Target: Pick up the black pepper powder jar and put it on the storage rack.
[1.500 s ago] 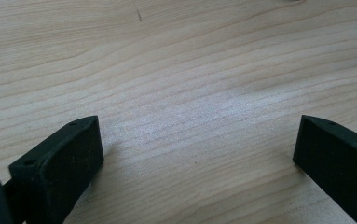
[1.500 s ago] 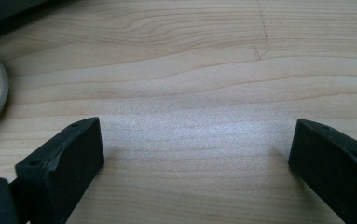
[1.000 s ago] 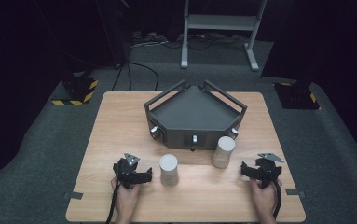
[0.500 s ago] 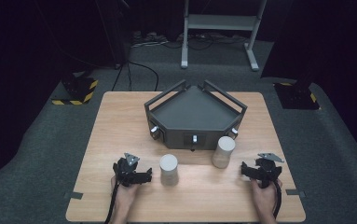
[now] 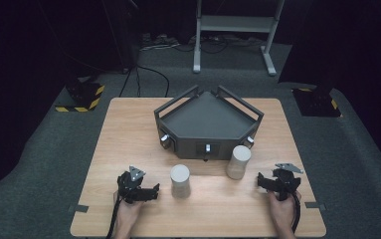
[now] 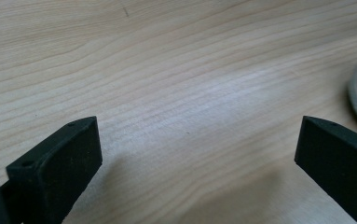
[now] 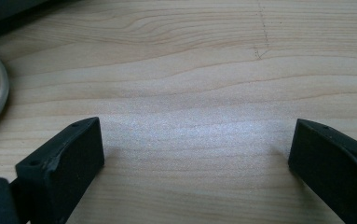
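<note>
My left gripper (image 5: 150,191) low over table (image 5: 128,129), jaws spread wide, nothing between them. Left cylinder (image 5: 180,180) upright just beside it, in front of dark tray (image 5: 208,119). My right gripper (image 5: 263,182) likewise spread, empty. Right cylinder (image 5: 238,161) near it, close against tray's front wall.

High view: above the near edge, facing forward and down over the whole pale wooden table (image 5: 128,129). Gripper views: low, very close to the tabletop, each sharing that wood grain.
</note>
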Demonstrator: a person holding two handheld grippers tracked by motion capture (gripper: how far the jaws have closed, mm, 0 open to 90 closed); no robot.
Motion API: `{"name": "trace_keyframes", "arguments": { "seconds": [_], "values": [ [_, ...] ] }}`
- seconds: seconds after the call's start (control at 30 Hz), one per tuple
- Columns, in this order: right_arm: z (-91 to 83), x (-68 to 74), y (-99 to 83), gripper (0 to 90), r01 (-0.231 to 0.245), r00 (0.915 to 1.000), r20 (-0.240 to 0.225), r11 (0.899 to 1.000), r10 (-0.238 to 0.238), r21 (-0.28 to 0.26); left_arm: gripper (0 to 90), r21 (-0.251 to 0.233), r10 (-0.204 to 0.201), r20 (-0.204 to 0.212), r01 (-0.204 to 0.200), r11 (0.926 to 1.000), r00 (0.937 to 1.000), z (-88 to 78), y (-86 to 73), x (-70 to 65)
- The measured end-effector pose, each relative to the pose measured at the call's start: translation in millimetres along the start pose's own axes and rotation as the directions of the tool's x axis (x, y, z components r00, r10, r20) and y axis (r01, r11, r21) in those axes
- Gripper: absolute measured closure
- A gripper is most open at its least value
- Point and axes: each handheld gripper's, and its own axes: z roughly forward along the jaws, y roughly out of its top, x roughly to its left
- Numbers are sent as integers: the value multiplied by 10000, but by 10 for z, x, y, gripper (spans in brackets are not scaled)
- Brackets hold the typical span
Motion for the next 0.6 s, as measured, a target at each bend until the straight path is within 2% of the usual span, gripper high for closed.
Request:
{"name": "trace_keyframes", "arguments": {
  "seconds": [0.07,0.13,0.2,0.3,0.4,0.43,0.5,0.6],
  "values": [
    [0,0,0,31,0,10000,-1,10000,0,0,7,84,128,145,-129,9999,9998,-55,19,5],
    [0,0,0,31,-2,10000,0,10000,2,1,9,133,68,298,-72,9999,9995,-91,34,-1],
    [0,0,0,31,-2,10000,-1,10000,2,2,10,262,254,485,-267,9993,9985,-155,69,-19],
    [0,0,0,31,-1,10000,0,10000,1,0,12,314,172,783,-197,9993,9968,-217,98,-13],
    [0,0,0,31,0,10000,0,10000,0,0,13,425,272,987,-315,9986,9947,-262,123,-18],
    [0,0,0,31,-1,10000,-1,10000,1,0,14,567,416,1106,-481,9972,9930,-294,145,-28],
    [0,0,0,31,1,10000,0,10000,-1,0,15,716,308,1312,-405,9966,9909,-325,166,-30],
    [0,0,0,31,2,10000,0,10000,-2,-1,16,642,204,1542,-306,9975,9878,-364,142,-71]
  ]
}}
